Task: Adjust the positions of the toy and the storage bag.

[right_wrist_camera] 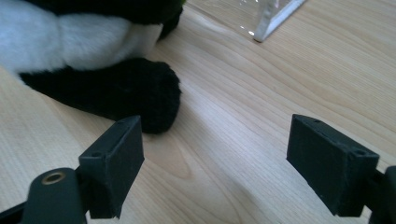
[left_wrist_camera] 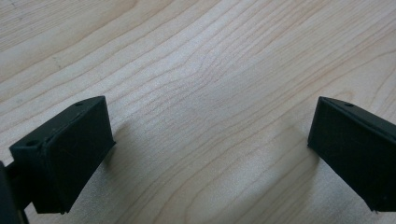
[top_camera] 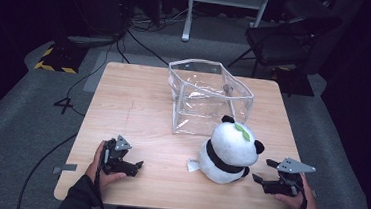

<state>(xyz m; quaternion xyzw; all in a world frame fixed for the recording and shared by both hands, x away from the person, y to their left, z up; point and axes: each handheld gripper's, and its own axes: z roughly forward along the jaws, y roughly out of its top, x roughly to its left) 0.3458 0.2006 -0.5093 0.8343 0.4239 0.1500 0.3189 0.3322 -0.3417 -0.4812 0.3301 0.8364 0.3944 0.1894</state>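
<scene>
- Right gripper (top_camera: 262,174): jaws wide apart, nothing between them, low over the table (top_camera: 139,96) just right of the panda (top_camera: 229,153).
- Right gripper view: the panda's black paw (right_wrist_camera: 140,91) sits just ahead of our left-hand jaw, not touching; bare wood between the pads.
- Left gripper (top_camera: 136,165): also released, parked near the front left edge, well apart from the toy. Its own view gives spread jaws over bare wood.
- Panda: front right of the table, just in front of the clear bag (top_camera: 209,96), which stands open-topped.
- Handling, our call: plush, so light, soft, squashy, not fragile; fur gives good friction.
- Grip point: we'd pinch a paw or a fold of the body. The round body looks too wide for these jaws to span.
- Risk: the bag is flimsy and could tip if we push the toy into its wall.
</scene>
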